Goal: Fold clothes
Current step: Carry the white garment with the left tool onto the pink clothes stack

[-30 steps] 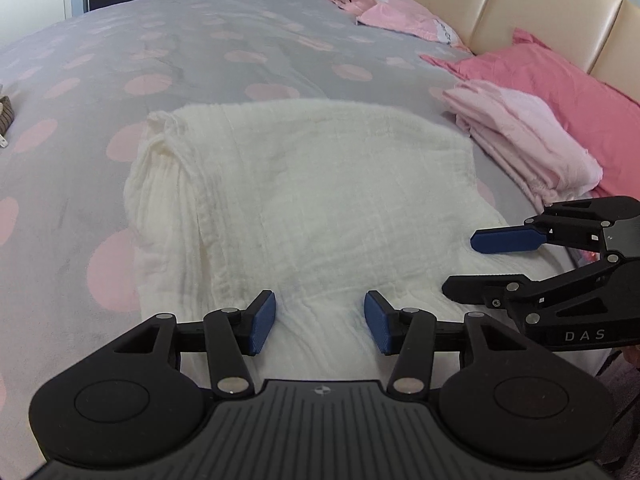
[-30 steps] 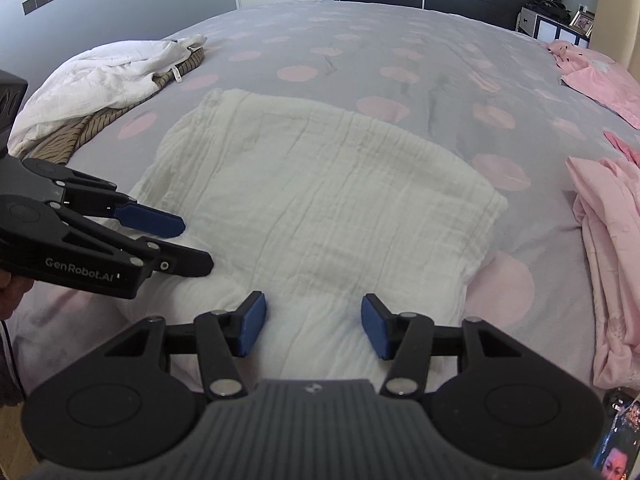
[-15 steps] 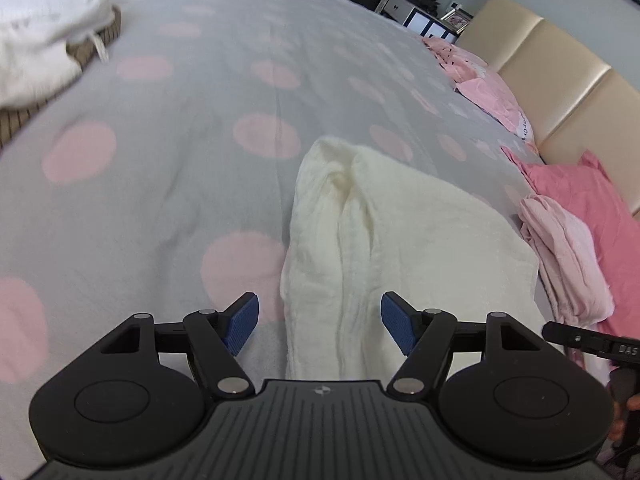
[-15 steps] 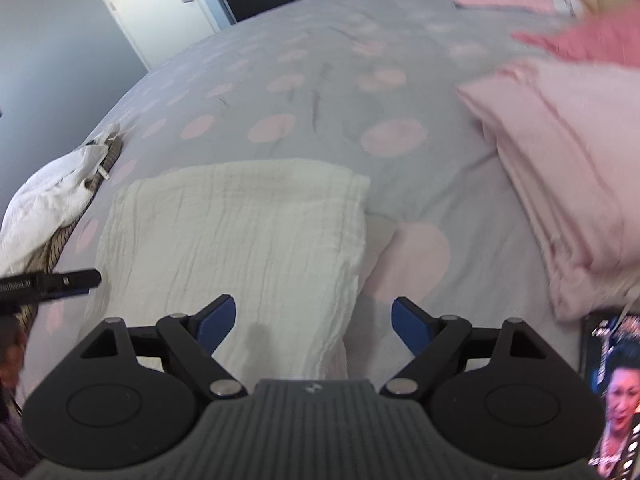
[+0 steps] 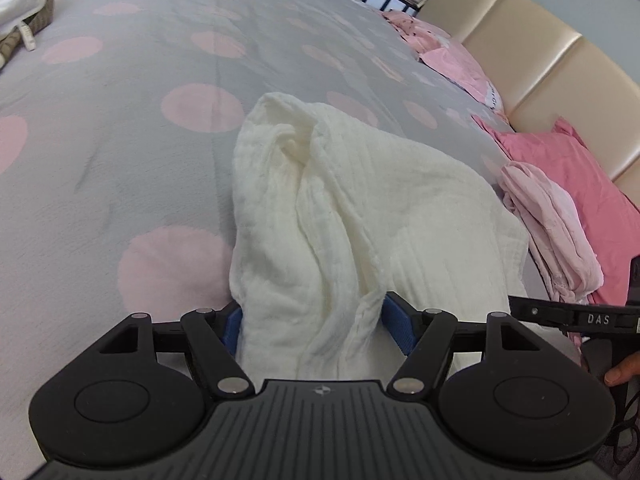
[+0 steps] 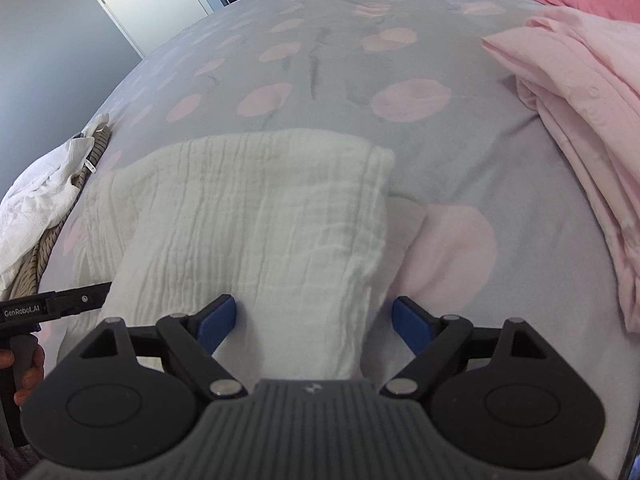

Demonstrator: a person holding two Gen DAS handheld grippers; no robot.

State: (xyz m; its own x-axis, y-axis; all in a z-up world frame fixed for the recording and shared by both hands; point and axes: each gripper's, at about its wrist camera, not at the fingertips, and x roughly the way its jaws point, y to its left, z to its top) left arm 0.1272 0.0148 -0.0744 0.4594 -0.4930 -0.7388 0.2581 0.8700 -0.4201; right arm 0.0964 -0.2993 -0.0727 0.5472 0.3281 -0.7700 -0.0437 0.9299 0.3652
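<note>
Cream muslin cloth, partly folded, lying on the spotted bed

The cream cloth (image 5: 360, 216) is a soft, crinkled, gauzy piece folded into a rough rectangle of several layers on the grey bed cover with pink dots (image 5: 192, 60). In the right wrist view it (image 6: 256, 216) lies fairly flat, its far edge straight, its right edge a thick rounded fold and its far right corner neat. In the left wrist view its left side is bunched into loose, raised ridges that run away from the camera, with a hollow pucker at the far end. A wider under-layer spreads out to the left beneath the upper fold.
</note>
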